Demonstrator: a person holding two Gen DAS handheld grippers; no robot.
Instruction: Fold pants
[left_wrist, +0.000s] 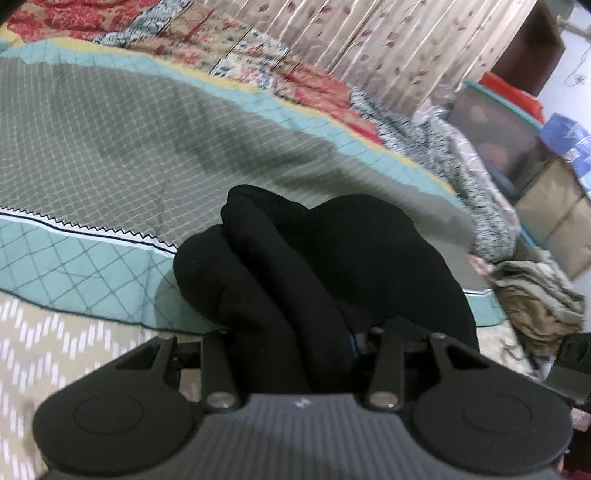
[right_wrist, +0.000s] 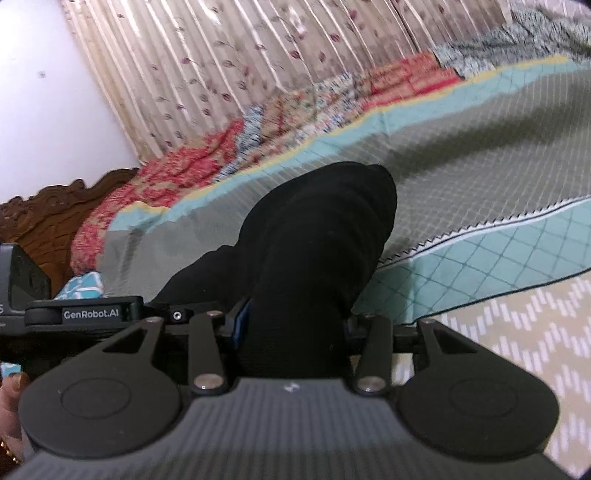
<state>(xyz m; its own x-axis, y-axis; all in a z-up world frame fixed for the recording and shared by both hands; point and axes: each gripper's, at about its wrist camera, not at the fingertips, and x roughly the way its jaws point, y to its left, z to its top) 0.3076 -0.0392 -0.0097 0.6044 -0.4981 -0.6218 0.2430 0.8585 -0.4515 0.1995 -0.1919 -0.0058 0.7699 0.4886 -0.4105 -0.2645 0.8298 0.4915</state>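
Observation:
The black pants (left_wrist: 295, 266) are bunched in thick folds between my left gripper's jaws and held above the bed. My left gripper (left_wrist: 291, 343) is shut on them; its fingertips are hidden by the cloth. In the right wrist view the black pants (right_wrist: 317, 240) also fill the jaws of my right gripper (right_wrist: 295, 332), which is shut on them. The other gripper's body (right_wrist: 85, 314), marked GenRobot.AI, shows close at the left of the right wrist view, so both hands hold the pants side by side.
The bed carries a grey checked and teal quilt (left_wrist: 110, 147) over a beige zigzag sheet (left_wrist: 74, 350). A red patterned blanket (left_wrist: 258, 55) lies at the far side by a curtain (left_wrist: 388, 37). A clothes pile (left_wrist: 535, 295), boxes (left_wrist: 554, 214) and a wooden headboard (right_wrist: 48, 218) stand around.

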